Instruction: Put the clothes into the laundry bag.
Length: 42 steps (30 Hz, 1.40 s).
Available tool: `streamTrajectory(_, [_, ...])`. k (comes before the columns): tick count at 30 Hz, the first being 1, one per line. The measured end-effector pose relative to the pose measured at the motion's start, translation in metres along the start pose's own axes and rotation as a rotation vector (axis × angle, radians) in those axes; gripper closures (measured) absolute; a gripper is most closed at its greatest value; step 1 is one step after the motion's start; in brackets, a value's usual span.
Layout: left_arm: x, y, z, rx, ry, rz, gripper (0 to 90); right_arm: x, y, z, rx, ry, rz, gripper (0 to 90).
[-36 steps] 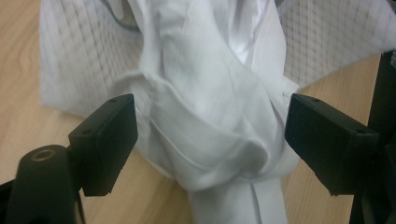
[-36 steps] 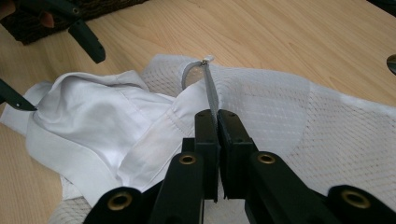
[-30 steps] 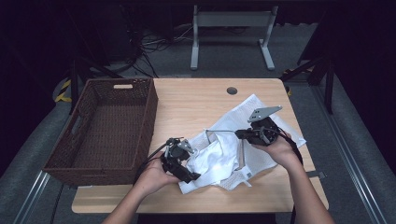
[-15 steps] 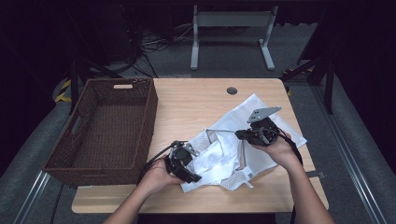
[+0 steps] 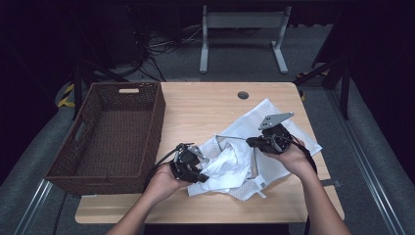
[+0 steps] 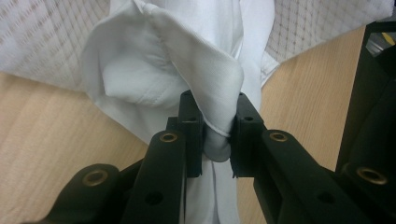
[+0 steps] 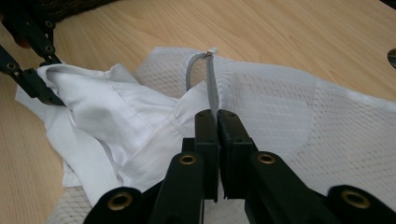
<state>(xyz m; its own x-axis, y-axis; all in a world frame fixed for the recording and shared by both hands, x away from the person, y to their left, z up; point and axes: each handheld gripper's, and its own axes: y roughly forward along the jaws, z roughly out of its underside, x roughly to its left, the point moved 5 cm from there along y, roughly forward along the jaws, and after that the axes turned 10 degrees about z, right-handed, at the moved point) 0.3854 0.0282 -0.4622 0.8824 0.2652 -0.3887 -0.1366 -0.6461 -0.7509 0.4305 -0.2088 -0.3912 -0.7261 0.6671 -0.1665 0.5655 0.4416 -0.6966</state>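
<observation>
On the pale wooden table [image 5: 205, 112], right of the wicker basket [image 5: 112, 132], a white cloth [image 5: 230, 164] spills from a mesh bag [image 5: 274, 134]: the left gripper [image 6: 215, 135], jaws just closing, pinches its fold, while the right gripper [image 7: 216, 123] clamps the bag's grey strap [image 7: 212, 84].

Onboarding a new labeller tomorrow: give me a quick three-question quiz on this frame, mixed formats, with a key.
1. True or false: the left gripper has a fold of the plain white cloth garment pinched between its jaws.
2. What is the right gripper clamped on? A) the thin grey strap B) the dark brown woven wicker basket C) nothing
3. Fill in: the white mesh laundry bag lies on the light wooden ____.

Key: 1 true, the jaws have just been closing on that fold. 2 A, the strap runs up from between the shut jaws. 3 table.
</observation>
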Motion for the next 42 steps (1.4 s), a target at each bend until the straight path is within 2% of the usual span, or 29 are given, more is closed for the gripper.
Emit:
streamTrajectory(10, [0.000, -0.006, -0.014, -0.039, 0.035, -0.008, 79.1, 0.006, 0.003, -0.002, 0.005, -0.020, -0.009, 86.9])
streamTrajectory(17, [0.001, -0.007, -0.025, -0.063, 0.045, -0.013, 79.4, 0.013, 0.006, -0.004, 0.008, -0.040, -0.021, 86.9])
streamTrajectory(20, [0.003, -0.005, -0.026, -0.066, 0.048, -0.011, 79.3, 0.015, 0.008, -0.005, 0.010, -0.045, -0.026, 86.9])
streamTrajectory(24, [0.006, -0.002, -0.027, -0.068, 0.053, -0.039, 78.7, 0.017, 0.009, -0.006, 0.013, -0.050, -0.028, 86.9])
streamTrajectory(26, [0.009, 0.003, -0.028, -0.072, 0.057, -0.035, 77.6, 0.019, 0.010, -0.006, 0.012, -0.053, -0.033, 86.9])
streamTrajectory(28, [0.010, 0.008, -0.028, -0.073, 0.070, -0.044, 73.4, 0.020, 0.011, -0.007, 0.014, -0.062, -0.035, 86.9])
streamTrajectory(30, [0.012, 0.010, -0.027, -0.070, 0.067, -0.055, 64.2, 0.021, 0.012, -0.007, 0.016, -0.060, -0.036, 86.9])
streamTrajectory(34, [0.012, 0.001, -0.023, -0.099, 0.058, -0.073, 45.9, 0.018, 0.012, -0.005, 0.016, -0.053, -0.034, 86.9])
streamTrajectory(39, [0.011, -0.019, -0.008, -0.126, 0.040, -0.079, 41.2, 0.011, 0.008, -0.003, 0.006, -0.038, -0.024, 86.9])
streamTrajectory(41, [0.009, -0.024, -0.002, -0.120, 0.038, -0.086, 41.9, 0.010, 0.008, -0.002, 0.007, -0.034, -0.021, 86.9])
streamTrajectory(42, [0.008, -0.025, 0.001, -0.113, 0.040, -0.088, 45.1, 0.010, 0.008, -0.002, 0.006, -0.034, -0.021, 86.9])
